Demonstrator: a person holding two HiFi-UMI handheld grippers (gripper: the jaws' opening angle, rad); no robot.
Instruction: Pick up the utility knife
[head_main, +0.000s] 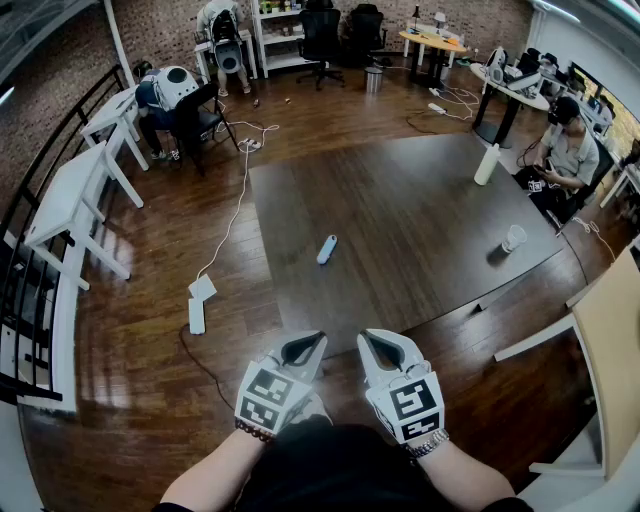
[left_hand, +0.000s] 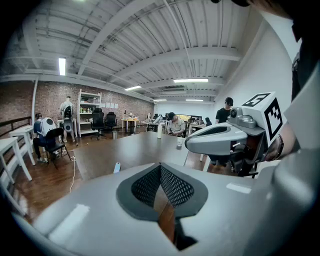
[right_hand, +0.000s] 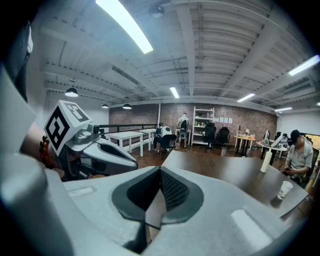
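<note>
The left gripper (head_main: 303, 349) and right gripper (head_main: 385, 348) sit side by side close to the person. Each has its jaws pressed together with nothing between them. Each carries a cube (head_main: 268, 393) printed with black-and-white square markers. The utility knife (head_main: 327, 249) lies on the dark table (head_main: 420, 200), well ahead of both grippers and nearer the left one's line. A cup (head_main: 513, 238) stands far ahead and right of the right gripper.

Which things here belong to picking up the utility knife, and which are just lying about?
For the job:
- knife, lying on the table
- left gripper, shut and empty
- right gripper, shut and empty

Just lying about:
- white cylinder, upright on the table
- cup, near the table's edge
- power strip, on the floor
</note>
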